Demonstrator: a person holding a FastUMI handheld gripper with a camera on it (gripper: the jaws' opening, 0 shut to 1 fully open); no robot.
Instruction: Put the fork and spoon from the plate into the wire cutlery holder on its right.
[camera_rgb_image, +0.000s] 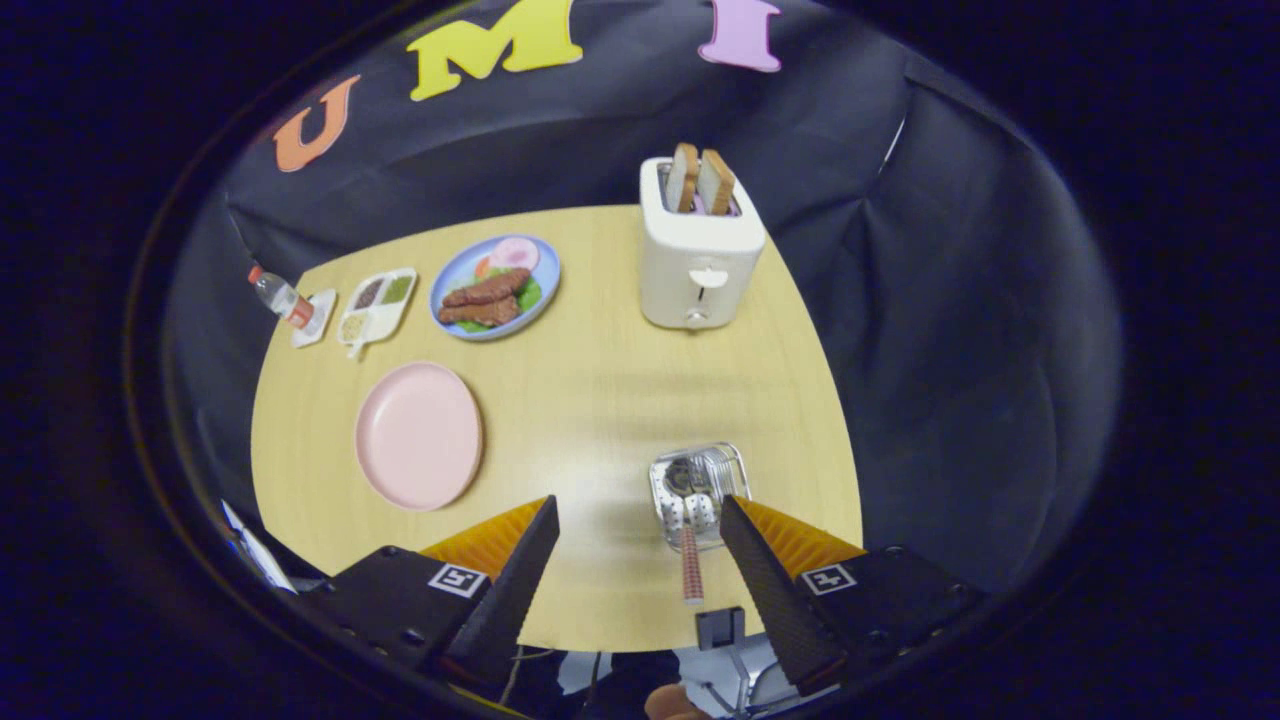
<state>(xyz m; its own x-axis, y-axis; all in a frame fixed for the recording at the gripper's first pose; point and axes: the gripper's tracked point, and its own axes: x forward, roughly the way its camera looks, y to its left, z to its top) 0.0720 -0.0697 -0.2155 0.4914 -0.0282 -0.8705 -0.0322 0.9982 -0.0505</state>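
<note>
The gripper (640, 530) hangs above the wooden surface (600, 400), looking down. Its jaws are spread wide and hold nothing. The wire cutlery holder (700, 490) sits low in the frame, by the right finger, with a dotted handle (691, 570) sticking out. The pink plate (418, 435), left of centre, is bare.

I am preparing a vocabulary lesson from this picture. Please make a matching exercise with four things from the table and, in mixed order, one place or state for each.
Things:
1. pink plate
2. toaster
3. wire cutlery holder
4. blue plate

States:
A. holds two slices of bread
B. just ahead of the open gripper's fingers, with cutlery in it
C. carries food
D. bare, nothing on it

Pairs: 1-D, 2-A, 3-B, 4-C
</note>
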